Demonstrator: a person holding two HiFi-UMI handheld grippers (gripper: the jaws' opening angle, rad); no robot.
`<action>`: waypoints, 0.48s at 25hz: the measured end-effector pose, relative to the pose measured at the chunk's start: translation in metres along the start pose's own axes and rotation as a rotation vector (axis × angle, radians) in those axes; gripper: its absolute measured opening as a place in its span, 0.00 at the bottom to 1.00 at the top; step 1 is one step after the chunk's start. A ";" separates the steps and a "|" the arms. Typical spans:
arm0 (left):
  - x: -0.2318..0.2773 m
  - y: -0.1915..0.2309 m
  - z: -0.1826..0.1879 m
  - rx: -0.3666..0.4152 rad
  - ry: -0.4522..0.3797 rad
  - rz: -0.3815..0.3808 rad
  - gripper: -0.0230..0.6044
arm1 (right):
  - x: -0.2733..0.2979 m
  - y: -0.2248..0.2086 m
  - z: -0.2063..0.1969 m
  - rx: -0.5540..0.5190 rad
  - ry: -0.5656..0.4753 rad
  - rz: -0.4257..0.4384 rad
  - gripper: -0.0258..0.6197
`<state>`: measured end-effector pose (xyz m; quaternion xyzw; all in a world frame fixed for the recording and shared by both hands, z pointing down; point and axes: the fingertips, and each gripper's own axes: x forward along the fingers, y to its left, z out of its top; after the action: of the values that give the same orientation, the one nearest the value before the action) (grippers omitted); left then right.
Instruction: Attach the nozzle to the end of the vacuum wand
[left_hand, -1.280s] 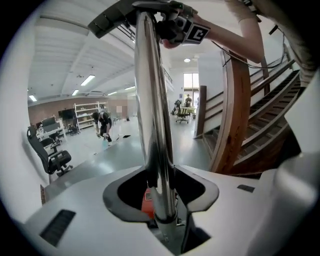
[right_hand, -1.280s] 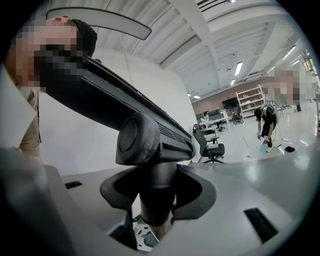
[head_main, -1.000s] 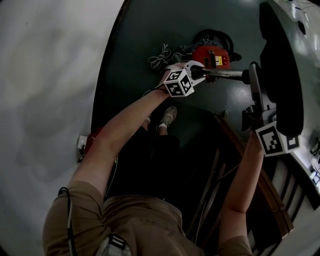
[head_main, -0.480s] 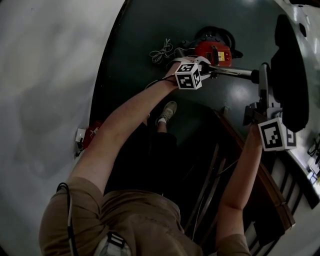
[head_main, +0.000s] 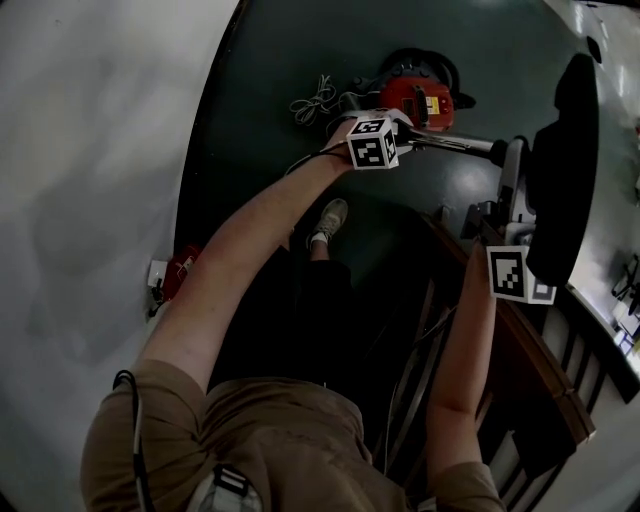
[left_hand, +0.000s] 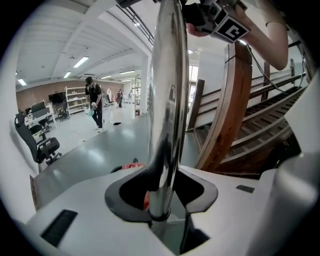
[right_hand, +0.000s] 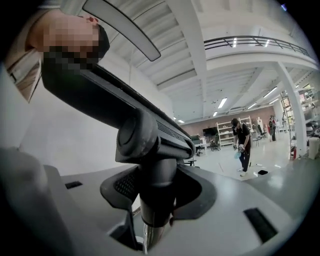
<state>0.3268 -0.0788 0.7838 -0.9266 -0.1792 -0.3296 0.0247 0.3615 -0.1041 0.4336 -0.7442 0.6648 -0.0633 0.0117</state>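
A chrome vacuum wand runs rightward from my left gripper, which is shut around it. In the left gripper view the wand rises straight out from between the pads of the left gripper. My right gripper is shut on the neck of the black floor nozzle. The neck's top meets the wand's far end; I cannot tell whether they are joined. In the right gripper view the nozzle neck sits between the pads of the right gripper, with the nozzle head slanting up to the left.
The red vacuum body and a coiled cable lie on the dark green floor beyond the left gripper. A wooden staircase stands under my right arm. A person's shoe is below the left forearm. A white wall fills the left side.
The right gripper has moved left with the nozzle, and the nozzle head now stands more upright. The left gripper has shifted slightly with the wand. Both grips are unchanged.
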 end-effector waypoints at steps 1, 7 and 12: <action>0.001 0.001 0.000 0.016 0.006 0.002 0.28 | 0.001 0.000 -0.001 0.006 0.004 0.002 0.31; -0.002 -0.018 -0.011 0.100 0.040 0.006 0.28 | 0.002 0.005 -0.019 0.110 0.142 0.010 0.31; 0.003 -0.003 -0.003 0.034 0.026 -0.002 0.28 | -0.005 -0.008 -0.007 0.092 -0.025 -0.039 0.31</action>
<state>0.3259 -0.0754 0.7876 -0.9214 -0.1855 -0.3388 0.0425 0.3676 -0.0975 0.4406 -0.7563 0.6465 -0.0847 0.0533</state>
